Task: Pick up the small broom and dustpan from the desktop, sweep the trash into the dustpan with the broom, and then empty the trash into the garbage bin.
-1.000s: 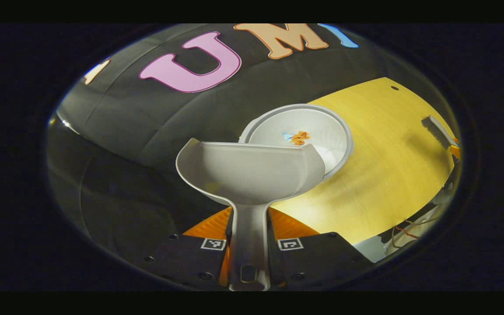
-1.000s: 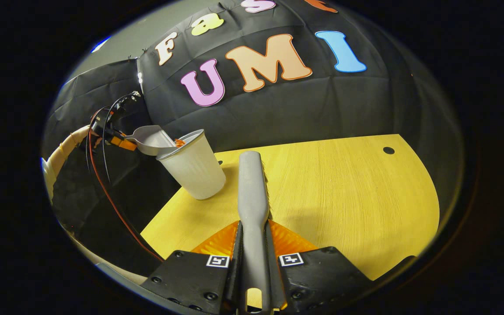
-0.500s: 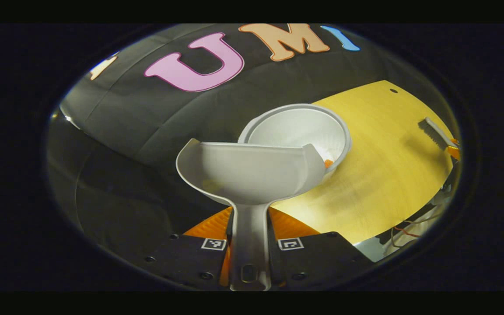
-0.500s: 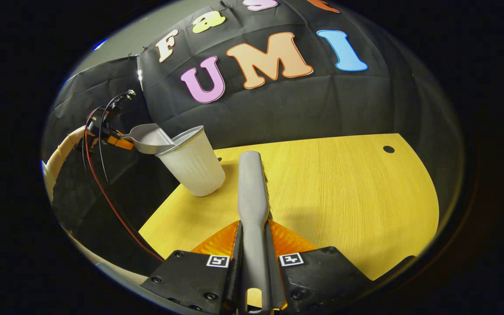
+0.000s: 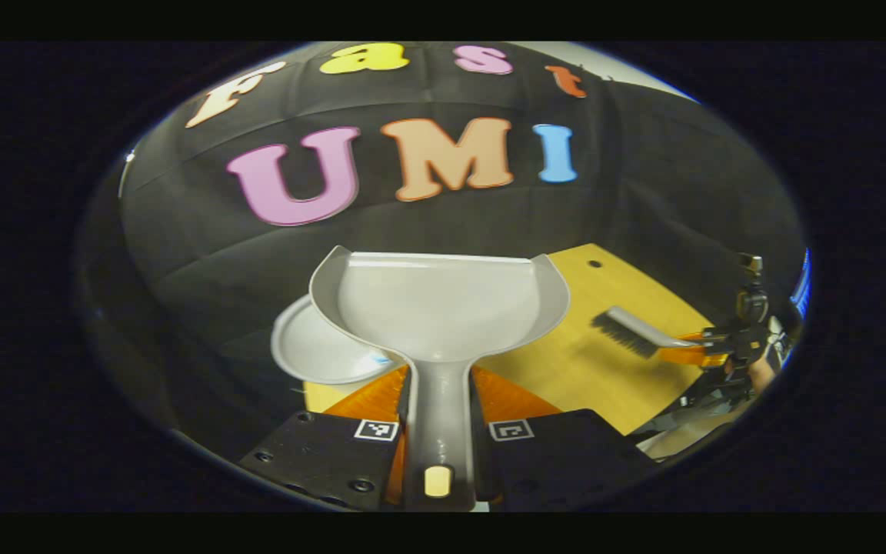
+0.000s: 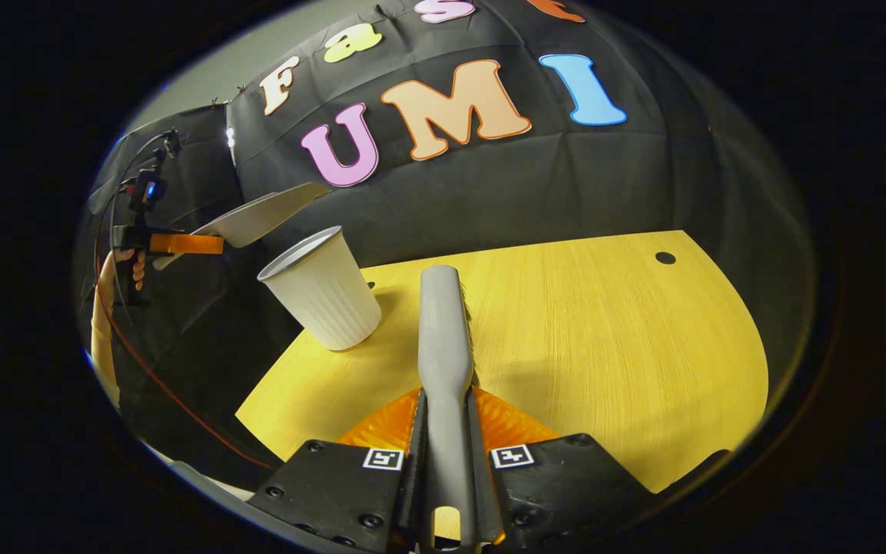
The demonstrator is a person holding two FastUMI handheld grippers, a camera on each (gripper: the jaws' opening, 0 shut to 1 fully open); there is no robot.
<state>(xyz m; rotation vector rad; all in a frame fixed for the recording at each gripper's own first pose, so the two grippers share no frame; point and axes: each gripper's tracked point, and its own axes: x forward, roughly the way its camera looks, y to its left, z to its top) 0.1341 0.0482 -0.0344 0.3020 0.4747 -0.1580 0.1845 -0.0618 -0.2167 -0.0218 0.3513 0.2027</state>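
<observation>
1. Lifted and levelled: the dustpan [image 5: 443, 304] had tipped over the garbage bin [image 6: 324, 288] half a second earlier; now it was raised clear above the bin, mouth tilted up, in the right gripper view [image 6: 258, 218] well above the rim.
2. Trash (orange scrap) was seen falling into the bin a second ago; the pan's inside now looked bare, so the dump was probably done. A bit of blue showed at the bin rim in the left gripper view [image 5: 320, 350]; too small to tell what.
3. Left gripper [image 5: 441, 427] was clamped on the dustpan handle, both fingers pressing its sides. Seen from the right gripper view it was held by a hand [image 6: 128, 265] off the desk's left edge.
4. Right gripper [image 6: 447, 454] was clamped on the broom [image 6: 443, 331] handle, both fingers against it; the broom pointed forward just above the desktop [image 6: 604, 346], barely shifted from before. In the left gripper view the broom [image 5: 635, 331] hung over the desk's right part, bristles down.
5. Bin stood upright on the desk's near-left corner, apart from broom and pan.
6. Judgement: task essentially complete; only setting tools down might remain.
7. Writing: no brand or label readable on pan, broom or bin. Small square black-and-white markers sat on each gripper's fingers [image 6: 382, 459]; not legible as text.
</observation>
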